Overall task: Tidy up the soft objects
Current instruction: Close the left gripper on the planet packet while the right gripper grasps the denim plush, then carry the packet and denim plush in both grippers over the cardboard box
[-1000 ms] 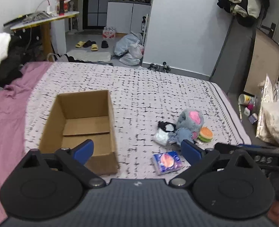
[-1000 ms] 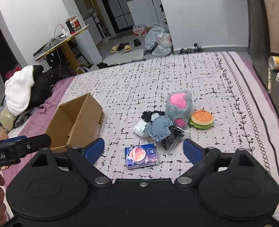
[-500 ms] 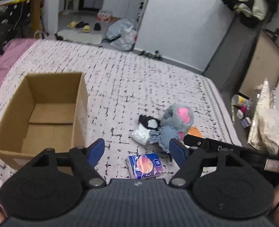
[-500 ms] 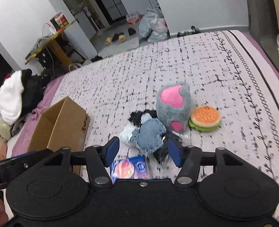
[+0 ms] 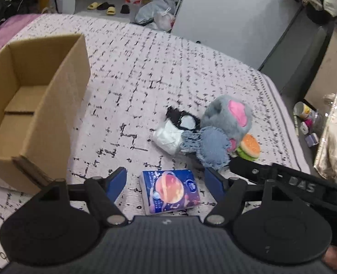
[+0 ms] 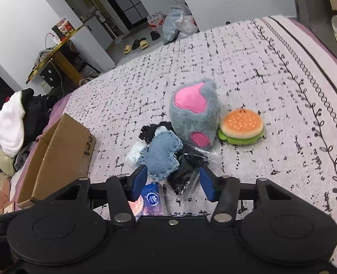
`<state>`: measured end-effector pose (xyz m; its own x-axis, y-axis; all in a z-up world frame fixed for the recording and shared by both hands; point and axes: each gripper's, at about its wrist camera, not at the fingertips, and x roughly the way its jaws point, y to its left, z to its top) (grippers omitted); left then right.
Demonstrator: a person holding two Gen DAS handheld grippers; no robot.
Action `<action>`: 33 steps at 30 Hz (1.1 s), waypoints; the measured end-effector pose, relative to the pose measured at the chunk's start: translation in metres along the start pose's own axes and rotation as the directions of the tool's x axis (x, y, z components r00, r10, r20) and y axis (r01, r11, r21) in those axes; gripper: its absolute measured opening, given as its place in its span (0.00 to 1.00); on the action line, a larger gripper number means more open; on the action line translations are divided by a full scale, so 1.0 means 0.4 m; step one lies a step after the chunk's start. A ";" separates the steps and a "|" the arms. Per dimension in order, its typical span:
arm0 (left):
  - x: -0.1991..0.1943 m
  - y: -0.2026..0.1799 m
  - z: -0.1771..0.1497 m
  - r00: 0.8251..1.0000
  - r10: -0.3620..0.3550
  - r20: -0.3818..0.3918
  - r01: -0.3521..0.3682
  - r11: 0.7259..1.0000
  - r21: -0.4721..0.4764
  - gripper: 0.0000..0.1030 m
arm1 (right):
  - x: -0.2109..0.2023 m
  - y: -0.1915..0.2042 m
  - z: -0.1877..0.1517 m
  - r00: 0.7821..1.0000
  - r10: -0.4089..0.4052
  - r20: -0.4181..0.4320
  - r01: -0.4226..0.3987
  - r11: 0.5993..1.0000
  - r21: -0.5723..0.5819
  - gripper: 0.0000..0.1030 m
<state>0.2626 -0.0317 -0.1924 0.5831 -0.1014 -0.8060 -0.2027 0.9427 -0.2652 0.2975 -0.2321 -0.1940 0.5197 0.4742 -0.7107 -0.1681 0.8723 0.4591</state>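
**Both grippers lowered over the pile, nothing yet gripped**

Low in the left wrist view, the left gripper (image 5: 166,182) was seen with its jaws spread on either side of the tissue pack (image 5: 170,190), no pad touching it. At the bottom centre of the right wrist view, the right gripper (image 6: 172,183) was held with its jaws part-open and closing, around the near edge of the denim piece (image 6: 162,157) and the black bag (image 6: 186,171); no pad was seen pressing on either. The cardboard box (image 5: 31,105) lay open at the left of the left view. The grey plush (image 6: 194,114) and the burger toy (image 6: 241,125) were found at mid-frame in the right view, touching each other.

Trouble was judged likely from the crowding. The denim piece, the black bag and a white cloth (image 5: 168,137) lay overlapped, so two items might be pinched together or one dragged along. The slick bag might slip from the pads. The two grippers were held close together, and a knock between them was judged possible.

Against the earlier frames, both views were brought lower and nearer the pile. The tissue pack, formerly ahead of the left jaws, was now framed between them. Both sets of jaws had been narrowed.
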 end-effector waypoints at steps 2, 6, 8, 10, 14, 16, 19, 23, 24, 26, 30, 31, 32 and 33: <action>0.022 0.003 -0.002 1.000 -0.002 -0.011 0.002 1.000 -0.008 0.72 | 0.005 -0.007 -0.001 1.000 0.007 -0.003 -0.007 1.000 0.013 0.49; 0.059 0.006 -0.008 0.999 0.004 -0.040 -0.005 1.000 -0.022 0.72 | 0.014 -0.015 -0.001 0.999 0.035 0.002 -0.035 0.999 0.029 0.48; 0.079 0.011 -0.014 0.998 0.001 -0.058 -0.004 0.999 -0.037 0.72 | 0.026 -0.017 0.003 0.999 0.043 -0.004 -0.043 0.998 0.034 0.48; 0.098 0.015 -0.020 0.997 0.006 -0.078 -0.010 0.998 -0.054 0.72 | 0.040 -0.021 0.007 0.999 0.047 -0.011 -0.046 0.998 0.044 0.48; 0.117 0.014 -0.027 0.997 0.015 -0.075 -0.020 0.998 -0.056 0.72 | 0.057 -0.020 0.011 0.999 0.052 -0.008 -0.051 0.998 0.048 0.48; 0.122 0.010 -0.025 0.997 0.021 -0.071 -0.024 0.999 -0.047 0.64 | 0.066 -0.016 0.012 0.998 0.055 -0.007 -0.054 0.998 0.042 0.49; 0.122 0.005 -0.022 0.997 0.019 -0.069 -0.021 0.999 -0.032 0.45 | 0.087 -0.004 0.013 0.999 0.052 -0.016 -0.051 0.998 0.027 0.49; 0.116 0.013 -0.013 0.998 -0.005 -0.068 0.002 0.998 -0.055 0.32 | 0.108 0.007 0.010 0.999 0.028 -0.019 -0.028 1.000 0.003 0.49; 0.114 0.015 -0.013 0.998 -0.010 -0.065 0.007 0.998 -0.058 0.30 | 0.111 0.008 0.008 1.000 0.021 -0.020 -0.021 1.000 -0.002 0.44; 0.105 0.017 -0.017 0.998 -0.020 -0.057 0.017 0.998 -0.056 0.28 | 0.110 0.007 0.005 1.000 0.019 -0.009 -0.019 1.000 -0.005 0.32; 0.080 0.015 -0.024 0.999 -0.030 -0.043 0.028 0.999 -0.033 0.24 | 0.087 0.005 0.003 0.999 0.027 0.017 -0.027 1.000 -0.008 0.15; 0.071 0.012 -0.025 0.999 -0.029 -0.038 0.028 0.999 -0.023 0.23 | 0.073 0.008 0.003 0.999 0.025 0.035 -0.025 1.000 -0.014 0.15; 0.063 0.011 -0.024 0.999 -0.030 -0.033 0.030 0.999 -0.016 0.22 | 0.062 0.011 0.003 0.998 0.022 0.050 -0.021 1.000 -0.022 0.14; 0.053 0.009 -0.023 0.999 -0.033 -0.031 0.033 0.999 -0.012 0.21 | 0.049 0.014 0.005 0.997 0.023 0.070 -0.021 0.999 -0.030 0.14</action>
<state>0.2673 -0.0335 -0.2153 0.5647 -0.1426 -0.8129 -0.1926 0.9350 -0.2979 0.3085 -0.2180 -0.2041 0.5729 0.4846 -0.6610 -0.2043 0.8655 0.4574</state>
